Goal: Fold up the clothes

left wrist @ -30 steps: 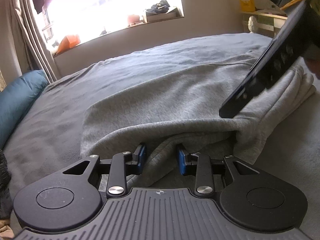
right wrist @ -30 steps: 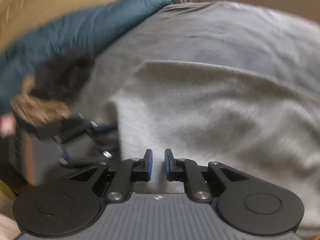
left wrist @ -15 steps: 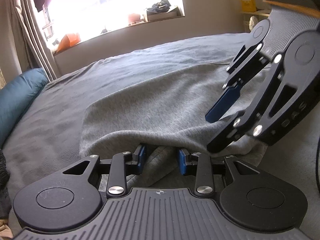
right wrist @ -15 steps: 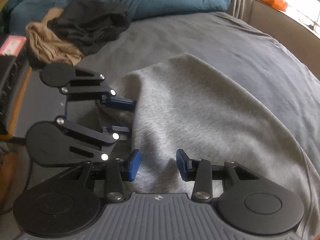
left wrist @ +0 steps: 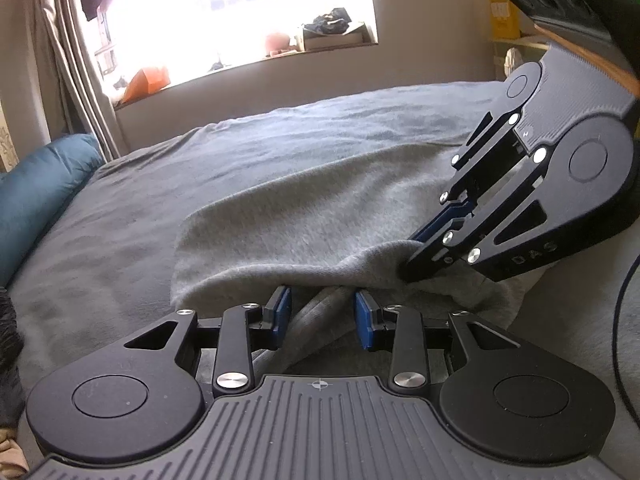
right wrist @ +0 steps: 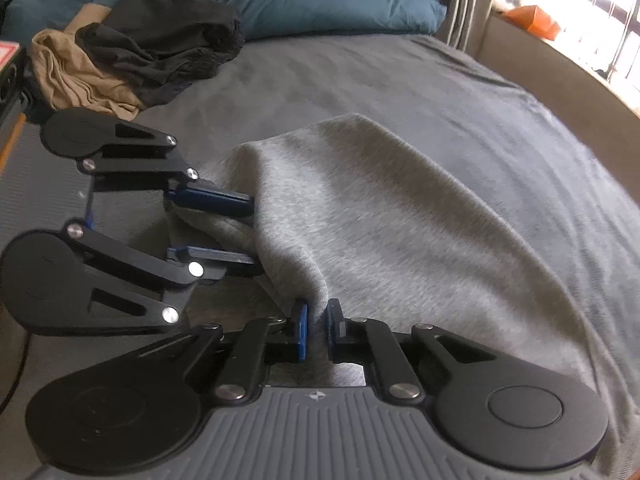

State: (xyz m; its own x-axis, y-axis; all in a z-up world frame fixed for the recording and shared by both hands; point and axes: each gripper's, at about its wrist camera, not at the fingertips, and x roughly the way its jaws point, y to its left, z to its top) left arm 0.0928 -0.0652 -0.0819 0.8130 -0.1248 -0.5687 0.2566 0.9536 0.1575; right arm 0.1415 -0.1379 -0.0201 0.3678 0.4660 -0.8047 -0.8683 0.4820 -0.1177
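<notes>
Setting: a bed covered by a dark grey fleece blanket point(right wrist: 400, 80), with a bright window point(left wrist: 240, 12) and beige curtain point(left wrist: 72, 60) behind it.
Task item: a light grey knit sweatshirt-type garment point(right wrist: 400, 240) lies on the blanket, spread toward the window side, its near edge lifted and bunched where both grippers meet it.
Left gripper point(left wrist: 323, 317): black two-finger tool with blue pads, jaws partly apart; a thick fold of the grey garment fills the gap between them. In the right wrist view point(right wrist: 250, 232) the fold sits between the two fingers, with both pads against the cloth, so it reads as clamped on the fold.
Right gripper point(right wrist: 317, 322): jaws closing, nearly together, with a thin ridge of the garment edge pinched between the blue pads. In the left wrist view point(left wrist: 416, 258) its tips are buried in the raised cloth edge, angled down.
Gripper relation: near each other along the same near edge of the garment, not touching; the cloth stretches between them as a raised ridge.
Other clothes: a crumpled black garment point(right wrist: 168, 40) and a tan garment point(right wrist: 76, 76) piled together at the far left of the bed, well apart from the grey one.
Pillow: teal, long, soft pillow point(right wrist: 320, 0) at the head of the bed, behind the pile.
Window sill: an orange object point(left wrist: 146, 82) and dark clutter, too small to tell.
</notes>
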